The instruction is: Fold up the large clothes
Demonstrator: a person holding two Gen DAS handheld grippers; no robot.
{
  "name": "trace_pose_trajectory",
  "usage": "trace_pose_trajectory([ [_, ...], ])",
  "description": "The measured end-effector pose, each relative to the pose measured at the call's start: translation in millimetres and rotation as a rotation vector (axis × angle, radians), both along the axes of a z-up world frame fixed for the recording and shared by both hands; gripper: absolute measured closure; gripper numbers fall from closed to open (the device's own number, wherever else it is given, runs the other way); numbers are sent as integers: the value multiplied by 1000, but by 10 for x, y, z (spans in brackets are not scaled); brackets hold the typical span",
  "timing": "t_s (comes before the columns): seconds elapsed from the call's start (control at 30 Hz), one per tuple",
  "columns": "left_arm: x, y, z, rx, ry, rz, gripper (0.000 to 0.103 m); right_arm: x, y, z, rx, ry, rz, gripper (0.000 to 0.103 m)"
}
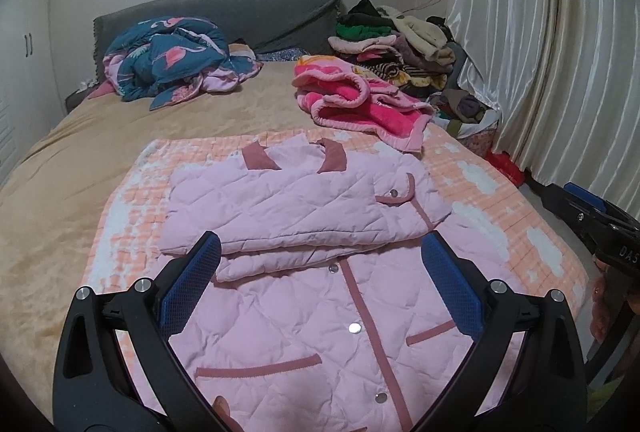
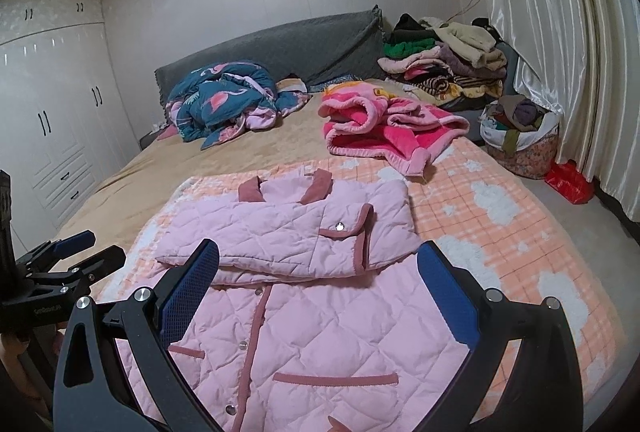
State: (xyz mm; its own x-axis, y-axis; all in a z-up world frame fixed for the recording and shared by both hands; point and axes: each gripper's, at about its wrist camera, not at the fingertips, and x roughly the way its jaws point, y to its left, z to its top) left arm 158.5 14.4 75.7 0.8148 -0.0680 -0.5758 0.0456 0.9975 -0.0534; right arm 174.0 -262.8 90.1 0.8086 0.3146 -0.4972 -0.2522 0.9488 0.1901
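Wardrobe (image 2: 52, 120): white panelled doors; dark paired handles
Quilt (image 1: 176, 56): teal, flamingo print; bunched before the grey headboard (image 1: 256, 12)
Left gripper (image 1: 320, 272): black frame; fingers (image 1: 192, 284) padded in blue mesh, spread wide, nothing gripped
Jacket (image 1: 304, 208): pale pink, diamond-quilted, rose piping, metal snaps; laid flat on the bed's orange checked blanket (image 1: 500, 216), sleeves folded across the chest
Right gripper (image 2: 320, 272): fingers (image 2: 448, 296) likewise splayed above the jacket; "DA5" read on its body in the left view
Robe (image 1: 360, 100): hot-pink fleece, crumpled
Curtain (image 1: 560, 52): glossy cream pleats
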Motion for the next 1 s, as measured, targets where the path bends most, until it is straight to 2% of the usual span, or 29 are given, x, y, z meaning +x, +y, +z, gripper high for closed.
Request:
trace_pose_trajectory([
  [0.73,-401,-116,53,-32,23,-11,9,-461,-202,99,-40,-21,8,4],
  [1.0,-572,-206,1,-4,41,-20,9,-620,-303,99,-60,-30,13,4],
])
